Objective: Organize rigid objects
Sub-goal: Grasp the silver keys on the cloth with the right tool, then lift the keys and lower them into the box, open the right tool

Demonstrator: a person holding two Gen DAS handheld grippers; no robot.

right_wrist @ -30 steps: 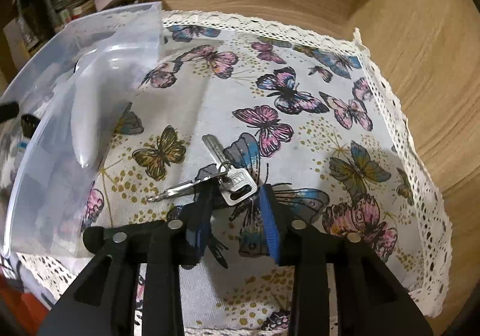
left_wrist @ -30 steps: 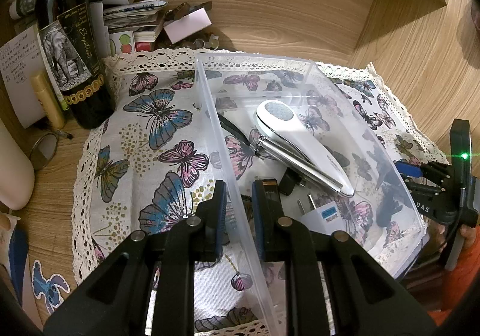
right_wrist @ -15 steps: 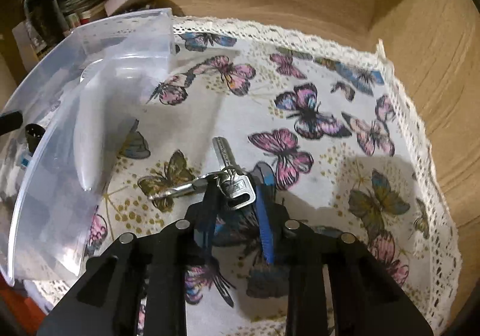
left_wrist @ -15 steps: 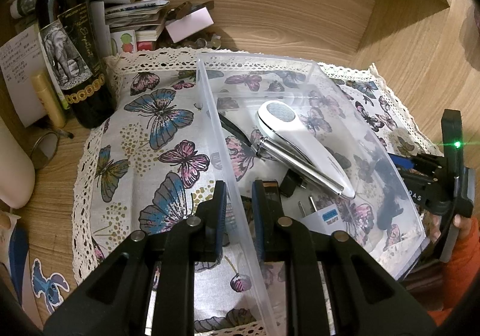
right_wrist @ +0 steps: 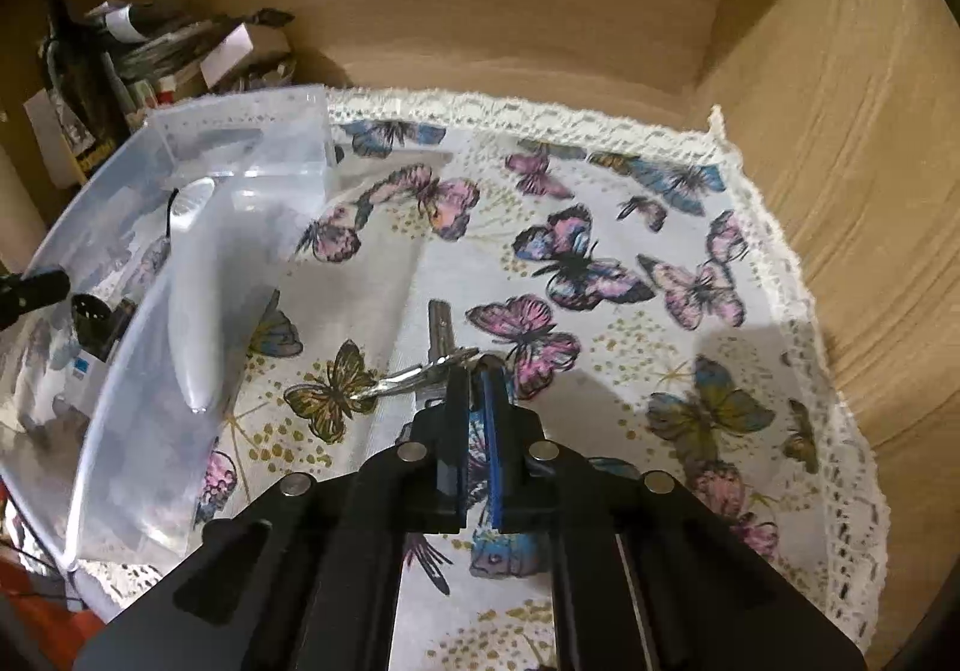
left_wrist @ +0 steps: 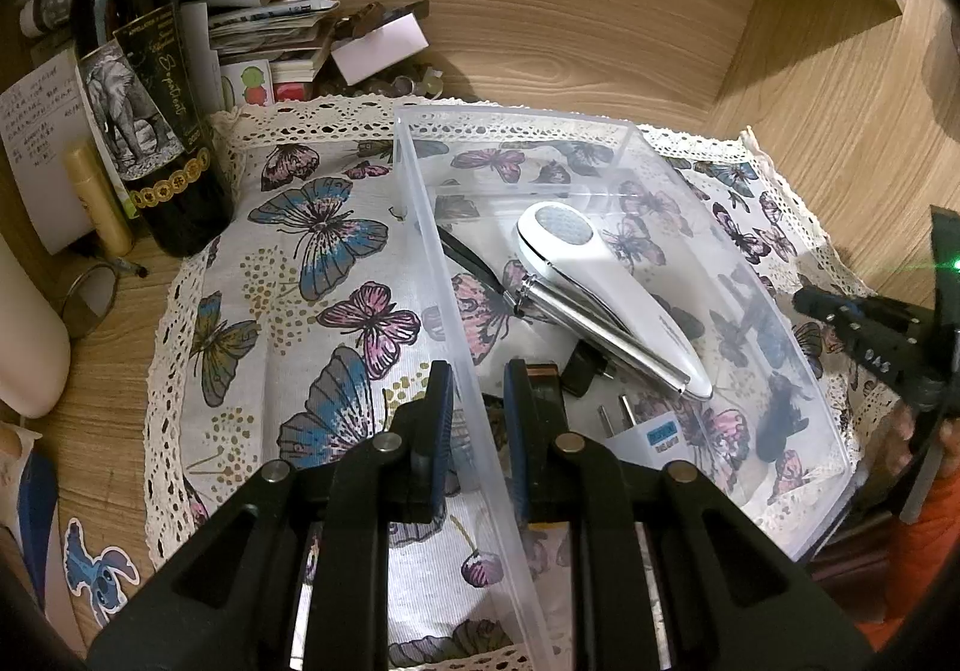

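At frame centre, the right gripper (right_wrist: 474, 389) — fingers just closed on the keys (right_wrist: 441, 365) — lifts beside the clear bin (left_wrist: 600, 179), whose wall the left gripper (left_wrist: 474, 407) pinches — a thin grip could drop them.

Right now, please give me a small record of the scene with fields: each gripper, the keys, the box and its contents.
left gripper: shut on the near wall of the clear box
right gripper: jaws just closed, shut on the keys
keys: on the butterfly cloth, outside the box
box contents: white handheld device, white plug, dark small items
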